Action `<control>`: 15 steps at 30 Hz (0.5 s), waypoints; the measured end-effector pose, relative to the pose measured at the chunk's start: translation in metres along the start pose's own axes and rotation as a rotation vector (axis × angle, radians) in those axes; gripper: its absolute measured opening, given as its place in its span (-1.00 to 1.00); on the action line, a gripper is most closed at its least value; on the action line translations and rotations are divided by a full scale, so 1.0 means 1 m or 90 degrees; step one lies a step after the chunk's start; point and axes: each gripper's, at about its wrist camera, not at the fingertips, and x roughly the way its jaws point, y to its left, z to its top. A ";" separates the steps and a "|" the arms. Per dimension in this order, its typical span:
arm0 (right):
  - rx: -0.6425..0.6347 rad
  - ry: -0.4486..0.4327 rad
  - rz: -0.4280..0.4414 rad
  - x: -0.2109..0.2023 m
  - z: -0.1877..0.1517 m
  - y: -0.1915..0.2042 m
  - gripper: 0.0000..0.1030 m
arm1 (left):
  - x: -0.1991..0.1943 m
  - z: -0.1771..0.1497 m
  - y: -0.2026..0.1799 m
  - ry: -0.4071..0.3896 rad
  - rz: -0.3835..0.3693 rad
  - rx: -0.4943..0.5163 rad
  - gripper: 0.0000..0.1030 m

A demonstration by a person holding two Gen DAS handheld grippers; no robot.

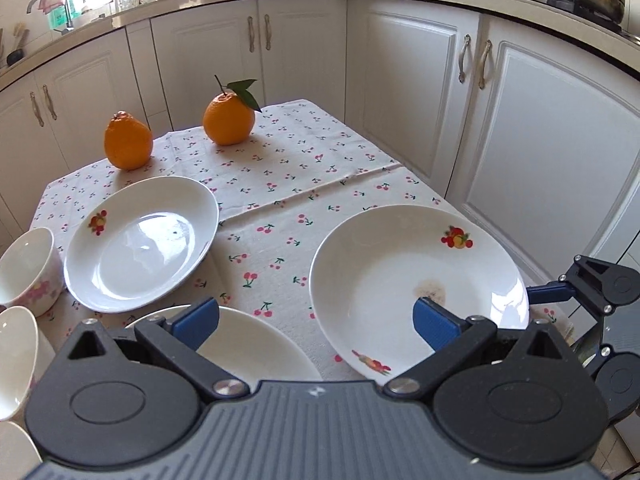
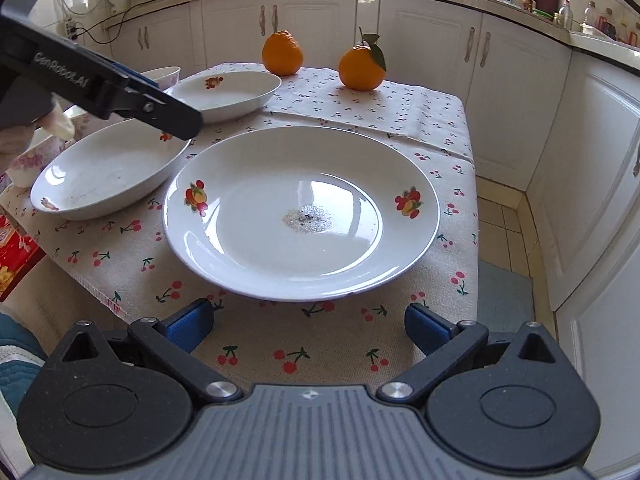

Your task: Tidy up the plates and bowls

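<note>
Three white plates with fruit prints lie on a cherry-print tablecloth. The large plate (image 2: 300, 212) (image 1: 416, 280) is at the near right. A second plate (image 2: 108, 172) (image 1: 248, 348) is at the near left, a third (image 2: 228, 92) (image 1: 140, 240) behind it. Floral bowls (image 1: 28, 268) (image 2: 32, 160) stand at the left edge. My left gripper (image 1: 316, 320) is open and empty, one finger over the near-left plate, the other over the large plate. My right gripper (image 2: 310, 326) is open and empty, just in front of the large plate's near rim.
Two oranges (image 1: 128, 140) (image 1: 228, 120) sit at the table's far end. White cabinets (image 1: 400, 92) surround the table on the far and right sides. A red box (image 2: 16, 256) lies below the table's left edge. The right gripper shows in the left wrist view (image 1: 600, 288).
</note>
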 end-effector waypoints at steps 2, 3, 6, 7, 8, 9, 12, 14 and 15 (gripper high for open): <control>-0.001 0.001 0.019 0.002 0.001 -0.004 1.00 | 0.009 0.006 0.003 0.014 -0.019 -0.013 0.99; -0.003 -0.003 0.025 0.002 0.000 -0.006 1.00 | 0.013 0.009 0.004 0.026 -0.030 -0.019 0.99; -0.024 -0.011 0.042 0.004 0.001 -0.009 1.00 | 0.025 0.018 0.003 0.052 -0.049 -0.010 0.99; -0.028 -0.014 0.046 0.005 0.001 -0.010 1.00 | 0.029 0.022 0.000 0.057 -0.047 0.002 0.99; -0.030 -0.018 0.048 0.005 0.000 -0.011 1.00 | 0.032 0.024 -0.002 0.059 -0.049 0.014 0.98; -0.033 -0.023 0.050 0.005 -0.001 -0.012 1.00 | 0.035 0.027 -0.003 0.061 -0.053 0.022 0.98; -0.041 -0.040 0.059 0.005 -0.003 -0.015 1.00 | 0.047 0.035 -0.004 0.079 -0.078 0.029 0.97; -0.044 -0.048 0.062 0.006 -0.004 -0.017 1.00 | 0.058 0.041 -0.004 0.095 -0.098 0.035 0.95; -0.044 -0.051 0.062 0.006 -0.004 -0.018 1.00 | 0.062 0.043 -0.004 0.102 -0.105 0.035 0.94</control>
